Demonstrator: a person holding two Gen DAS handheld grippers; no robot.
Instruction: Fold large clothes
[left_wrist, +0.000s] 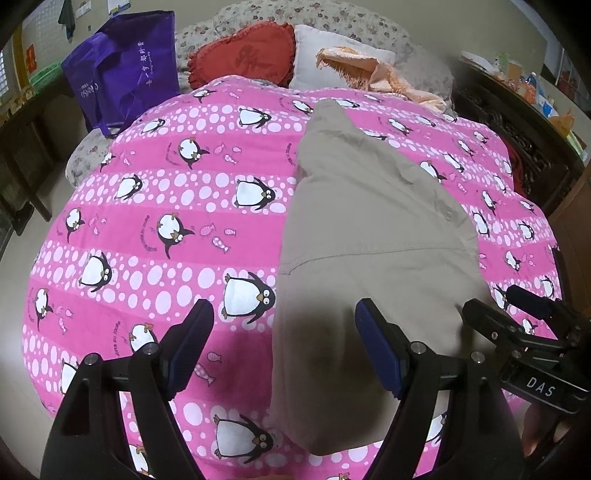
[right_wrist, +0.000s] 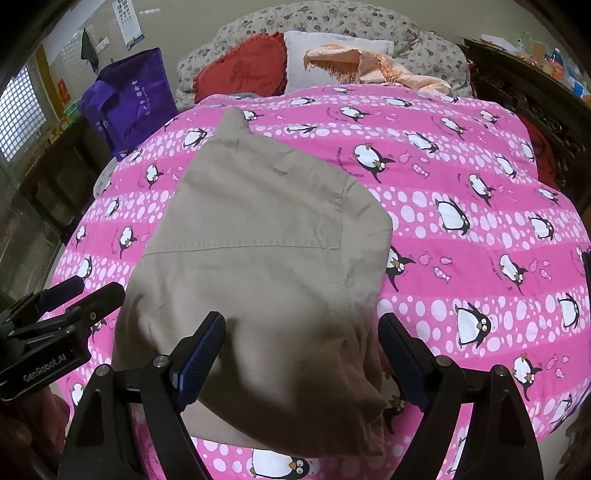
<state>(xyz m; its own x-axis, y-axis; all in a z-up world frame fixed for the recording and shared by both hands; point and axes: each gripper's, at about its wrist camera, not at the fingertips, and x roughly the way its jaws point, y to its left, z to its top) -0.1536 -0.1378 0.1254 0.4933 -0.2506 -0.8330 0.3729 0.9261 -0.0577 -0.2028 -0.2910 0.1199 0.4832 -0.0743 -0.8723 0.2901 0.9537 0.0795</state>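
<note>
Both grippers hang above the near end of the khaki garment, jaws spread wide and holding nothing: the left gripper straddles its left edge, the right gripper its right near corner. It lies lengthwise on the penguin quilt, partly folded (pants, probably), narrowing toward the pillows. The likely trouble: a pinch could catch only the top layer, or quilt along with cloth, so the fold drags crooked or lifts the bedding.
</note>
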